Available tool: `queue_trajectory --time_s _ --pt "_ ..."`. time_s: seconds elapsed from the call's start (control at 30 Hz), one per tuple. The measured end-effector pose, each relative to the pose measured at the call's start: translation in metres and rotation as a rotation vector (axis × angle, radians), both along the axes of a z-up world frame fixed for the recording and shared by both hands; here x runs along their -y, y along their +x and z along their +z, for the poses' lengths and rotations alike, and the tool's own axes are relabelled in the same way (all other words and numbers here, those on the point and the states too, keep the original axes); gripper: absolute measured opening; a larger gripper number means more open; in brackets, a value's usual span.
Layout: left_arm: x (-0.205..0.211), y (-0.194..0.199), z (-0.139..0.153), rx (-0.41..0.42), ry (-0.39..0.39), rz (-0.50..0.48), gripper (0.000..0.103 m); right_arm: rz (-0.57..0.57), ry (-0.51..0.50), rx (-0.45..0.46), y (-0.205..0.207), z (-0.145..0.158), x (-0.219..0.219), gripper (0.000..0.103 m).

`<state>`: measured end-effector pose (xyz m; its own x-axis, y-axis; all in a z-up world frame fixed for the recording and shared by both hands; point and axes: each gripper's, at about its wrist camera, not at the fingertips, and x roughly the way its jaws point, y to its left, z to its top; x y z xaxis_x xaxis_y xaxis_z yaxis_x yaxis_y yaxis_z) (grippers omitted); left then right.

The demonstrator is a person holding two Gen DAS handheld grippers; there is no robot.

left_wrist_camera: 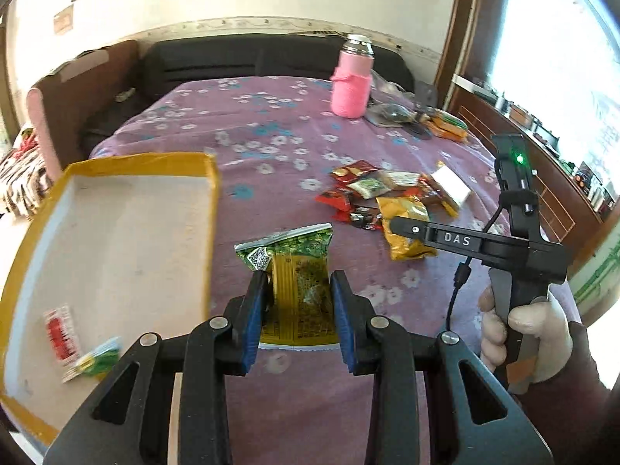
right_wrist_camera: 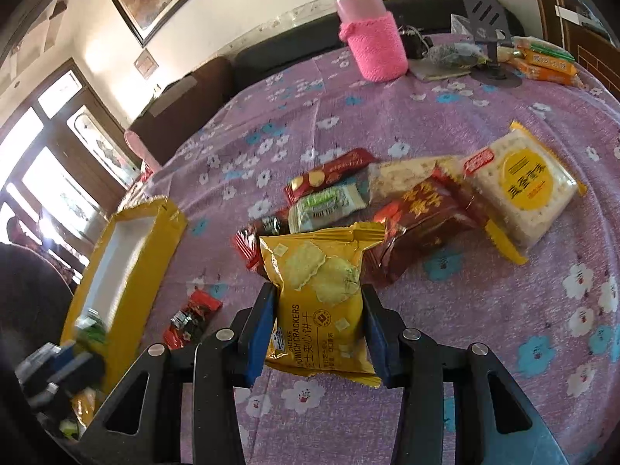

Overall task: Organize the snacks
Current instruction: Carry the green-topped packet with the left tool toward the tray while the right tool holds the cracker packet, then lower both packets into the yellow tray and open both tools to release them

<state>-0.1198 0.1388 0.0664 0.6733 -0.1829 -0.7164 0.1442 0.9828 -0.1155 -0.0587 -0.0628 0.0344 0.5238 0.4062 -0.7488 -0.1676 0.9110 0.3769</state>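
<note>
Left gripper (left_wrist_camera: 298,306) clamps a green-and-yellow snack packet (left_wrist_camera: 298,271) between its blue pads, just right of the yellow-rimmed box (left_wrist_camera: 135,162). Right gripper (right_wrist_camera: 319,329) is closed on a yellow cheese sandwich cracker pack (right_wrist_camera: 321,290), in front of the snack pile (right_wrist_camera: 418,209) on the purple floral tablecloth (right_wrist_camera: 503,329).

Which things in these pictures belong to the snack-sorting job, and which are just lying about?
Belong to the job:
green-and-yellow packet in the left tool
cheese cracker packet in the right tool
snack pile
yellow-rimmed box

Just lying about:
pink bottle
black stand
</note>
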Motion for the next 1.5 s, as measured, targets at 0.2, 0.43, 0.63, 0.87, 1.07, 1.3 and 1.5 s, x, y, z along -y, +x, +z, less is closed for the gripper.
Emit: queue_trajectory --time_s 0.2,0.43,0.63,0.87,1.07,1.3,1.5 --pt "-0.034 -0.014 0.005 -0.04 -0.237 0.038 0.031 0.0 -0.018 0.017 -0.004 0.0 -0.002 0.043" --pt "-0.062 -0.033 0.018 0.056 -0.225 0.083 0.031 0.025 -0.001 0.058 -0.014 0.011 -0.005 0.043" --pt "-0.123 -0.054 0.015 0.101 -0.245 0.217 0.031 0.028 -0.034 0.135 -0.026 0.026 -0.013 0.043" --pt "-0.18 -0.063 -0.005 0.082 -0.203 0.326 0.031 0.091 -0.055 0.184 -0.065 0.053 -0.041 0.043" --pt "-0.19 -0.052 -0.021 0.061 -0.1 0.356 0.031 0.251 0.022 0.173 -0.085 0.082 -0.107 0.043" --pt "-0.217 -0.038 -0.036 0.009 -0.09 0.388 0.031 0.433 0.029 0.075 -0.086 0.07 -0.208 0.042" --pt "-0.222 -0.029 -0.041 0.006 -0.114 0.365 0.032 0.448 -0.042 0.038 -0.069 0.052 -0.262 0.042"
